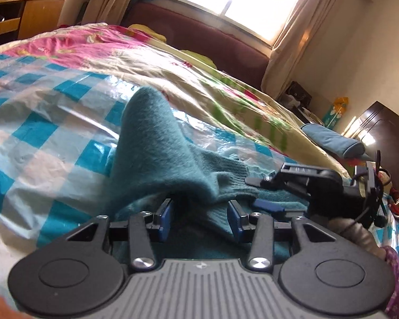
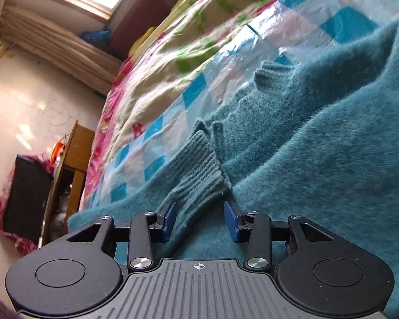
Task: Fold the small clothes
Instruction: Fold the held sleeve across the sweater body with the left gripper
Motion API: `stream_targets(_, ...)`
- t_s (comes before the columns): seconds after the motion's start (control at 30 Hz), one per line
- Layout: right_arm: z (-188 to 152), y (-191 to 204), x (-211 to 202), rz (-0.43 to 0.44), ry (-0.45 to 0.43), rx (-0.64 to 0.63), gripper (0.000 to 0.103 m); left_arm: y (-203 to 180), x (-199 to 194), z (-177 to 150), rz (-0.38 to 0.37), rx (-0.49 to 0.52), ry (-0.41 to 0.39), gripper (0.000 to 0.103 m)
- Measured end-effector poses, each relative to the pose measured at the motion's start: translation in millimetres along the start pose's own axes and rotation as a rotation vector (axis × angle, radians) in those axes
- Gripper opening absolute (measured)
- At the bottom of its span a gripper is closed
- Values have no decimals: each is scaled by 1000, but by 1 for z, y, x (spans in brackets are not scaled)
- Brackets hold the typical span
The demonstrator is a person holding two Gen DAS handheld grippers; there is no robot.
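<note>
Both grippers hang spread over the teal sweater (image 1: 157, 146) on the bed (image 1: 40, 111) — left gripper (image 1: 200, 216), right gripper (image 2: 200, 220) astride a ribbed cuff (image 2: 199, 167).

The left gripper (image 1: 200, 216) stood with its jaws apart over a teal sweater (image 1: 157, 143) on the checked plastic sheet (image 1: 40, 111), the right gripper (image 1: 263, 192) resting just beside it.

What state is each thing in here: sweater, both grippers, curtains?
Teal sweater: lying rumpled on the checkered sheet, one fold peaked up.
Left gripper: jaws open, sweater between them.
Right gripper: jaws open around the ribbed cuff.
Curtains: drawn aside.
</note>
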State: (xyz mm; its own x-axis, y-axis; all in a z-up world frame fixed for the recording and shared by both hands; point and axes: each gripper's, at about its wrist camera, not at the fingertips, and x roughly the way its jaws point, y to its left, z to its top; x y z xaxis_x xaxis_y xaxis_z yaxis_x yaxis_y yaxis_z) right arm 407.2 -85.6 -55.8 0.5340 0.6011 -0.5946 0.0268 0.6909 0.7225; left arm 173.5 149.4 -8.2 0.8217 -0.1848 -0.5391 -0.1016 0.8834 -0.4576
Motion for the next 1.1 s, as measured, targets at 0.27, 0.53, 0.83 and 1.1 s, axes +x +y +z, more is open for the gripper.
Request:
stream_targets(0.27,-1,8,12,-45,-58,7,39,12,1,-3,-6,-45,6,47)
stream_targets(0.53,12,9,-23,67,-87,22,11,2,-5,0,19,1,0,48)
stream_targets(0.83,34,-40,-159,41,-296,-34,10,-37,7,-2,-10,136,16,59)
stream_targets(1.1,0,-119,-159,-109,-212,77,10,-50,33,-22,36,220,128,60)
